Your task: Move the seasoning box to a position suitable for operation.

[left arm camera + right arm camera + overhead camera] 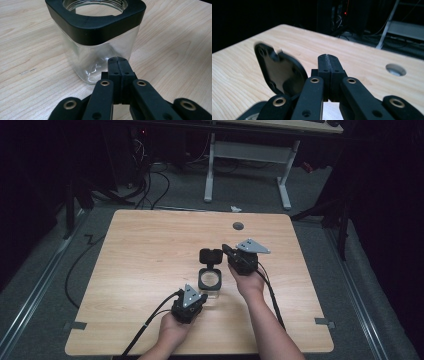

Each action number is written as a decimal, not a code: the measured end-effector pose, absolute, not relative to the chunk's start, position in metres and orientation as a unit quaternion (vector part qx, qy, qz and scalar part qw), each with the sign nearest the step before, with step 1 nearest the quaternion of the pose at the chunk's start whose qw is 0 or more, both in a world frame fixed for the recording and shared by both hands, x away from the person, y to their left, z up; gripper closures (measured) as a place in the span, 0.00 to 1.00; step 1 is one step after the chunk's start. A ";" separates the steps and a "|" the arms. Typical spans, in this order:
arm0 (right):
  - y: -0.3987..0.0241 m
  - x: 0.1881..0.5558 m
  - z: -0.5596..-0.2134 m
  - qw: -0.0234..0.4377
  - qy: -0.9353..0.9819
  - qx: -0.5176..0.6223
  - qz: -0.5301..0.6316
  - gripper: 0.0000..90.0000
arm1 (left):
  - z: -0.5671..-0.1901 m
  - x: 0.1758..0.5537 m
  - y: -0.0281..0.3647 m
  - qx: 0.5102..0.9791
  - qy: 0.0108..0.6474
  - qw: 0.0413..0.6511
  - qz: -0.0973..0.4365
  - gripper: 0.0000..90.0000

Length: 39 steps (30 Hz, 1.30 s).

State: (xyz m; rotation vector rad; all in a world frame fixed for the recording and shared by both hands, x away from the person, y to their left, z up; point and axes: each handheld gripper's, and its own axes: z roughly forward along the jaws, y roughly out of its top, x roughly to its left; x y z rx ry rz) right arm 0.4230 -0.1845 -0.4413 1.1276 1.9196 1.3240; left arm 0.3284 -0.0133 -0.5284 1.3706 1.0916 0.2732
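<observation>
A clear glass jar (210, 284) with a black square collar stands near the middle of the wooden surface (145, 265), its hinged black lid (209, 256) flipped up and open. The left gripper (202, 297), jaws pressed together, sits just beside the jar's near side. The right gripper (226, 250), jaws also pressed together and empty, hovers right beside the raised lid.

Both forearms reach in from the near edge, each hand gripping its tool from behind. The left gripper (202, 296) sits low and near, jaws pressed together. The right gripper (225, 249) is held farther forward, pointing left, jaws likewise closed.
</observation>
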 end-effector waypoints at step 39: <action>-0.176 0.361 -0.463 0.233 0.735 0.384 0.507 1.00 | -0.528 0.328 -0.017 0.597 0.480 0.634 0.109 1.00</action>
